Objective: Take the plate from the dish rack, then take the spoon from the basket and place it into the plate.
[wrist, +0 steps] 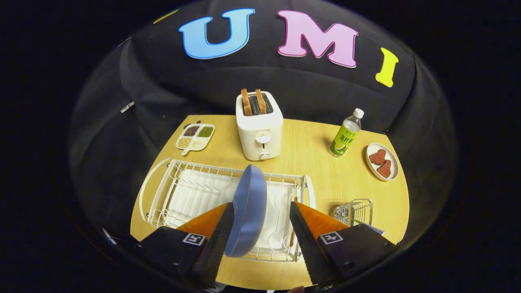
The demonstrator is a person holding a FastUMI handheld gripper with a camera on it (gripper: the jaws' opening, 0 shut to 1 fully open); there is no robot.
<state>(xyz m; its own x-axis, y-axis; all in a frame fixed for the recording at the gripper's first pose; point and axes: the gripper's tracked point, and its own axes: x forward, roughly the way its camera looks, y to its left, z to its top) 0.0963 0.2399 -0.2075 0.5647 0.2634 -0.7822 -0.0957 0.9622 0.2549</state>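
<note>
Plate point(249, 209): blue, round, on edge

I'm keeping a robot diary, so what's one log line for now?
step: take plate | gripper: open, around plate | plate: upright in rack | spoon: not taken

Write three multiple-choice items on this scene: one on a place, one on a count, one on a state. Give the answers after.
1. Where does the bottle stand?
A. inside the dish rack
B. between the toaster and the small plate of red pieces
C. in the wire basket

2. How many slices stick out of the toaster?
A. one
B. two
C. four

3. How does the blue plate stand?
A. on edge between the fingers
B. flat on the table
C. upside down on the toaster

Answers:
1 B, the toaster lies to one side and the small plate to the other.
2 B, two brown slices rise from the slots.
3 A, it stands over the dish rack, with the gripper open around it.
</note>
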